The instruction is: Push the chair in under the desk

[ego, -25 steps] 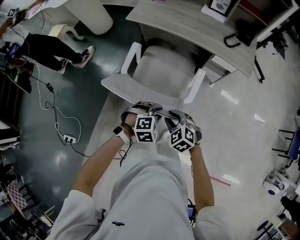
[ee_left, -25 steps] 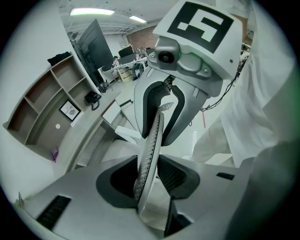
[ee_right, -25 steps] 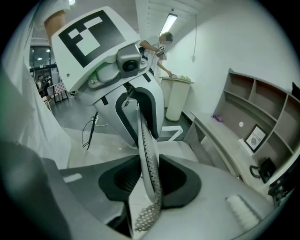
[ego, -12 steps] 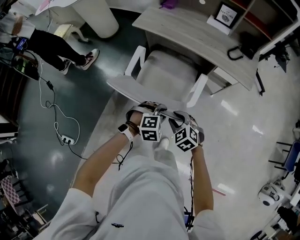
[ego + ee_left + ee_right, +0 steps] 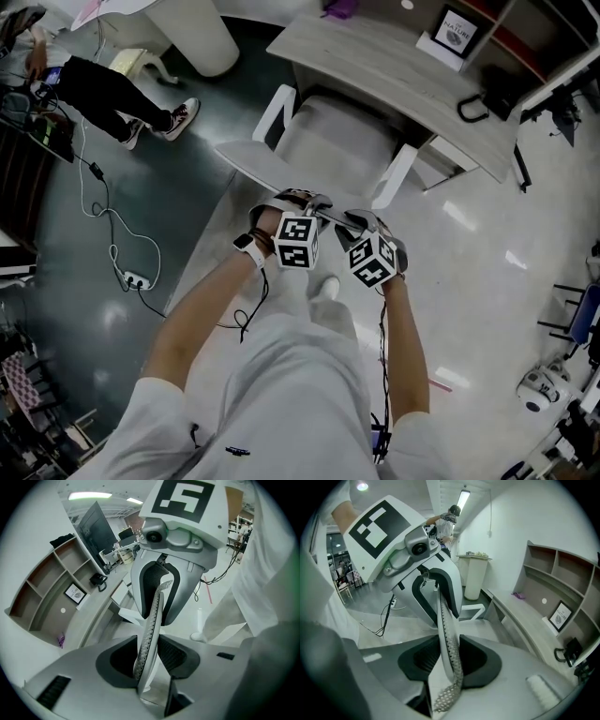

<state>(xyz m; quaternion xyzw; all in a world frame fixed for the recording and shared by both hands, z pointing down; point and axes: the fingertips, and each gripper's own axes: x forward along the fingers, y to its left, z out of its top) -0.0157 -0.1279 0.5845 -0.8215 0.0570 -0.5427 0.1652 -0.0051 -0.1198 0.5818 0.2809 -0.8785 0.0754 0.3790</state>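
Note:
A white chair (image 5: 333, 145) faces the grey desk (image 5: 394, 70), its seat partly under the desk edge. Both grippers hold the top edge of its backrest (image 5: 246, 164) side by side. The left gripper (image 5: 305, 201) has the perforated backrest rim (image 5: 151, 620) running between its pads; its jaws are easing open slightly while still on the rim. My right gripper (image 5: 361, 221) is shut on the same rim (image 5: 448, 639). Each gripper view shows the other gripper opposite, clamped on the rim: the right gripper (image 5: 157, 595) and the left gripper (image 5: 439, 595).
A seated person's legs (image 5: 112, 98) and a power strip with cables (image 5: 139, 278) lie on the dark floor at left. A white round pedestal (image 5: 192, 33) stands left of the desk. On the desk are a framed picture (image 5: 457, 28) and a black handset (image 5: 476, 101).
Both grippers have moved a little forward with the backrest towards the desk. The wearer's shoe has stepped into view below the grippers.

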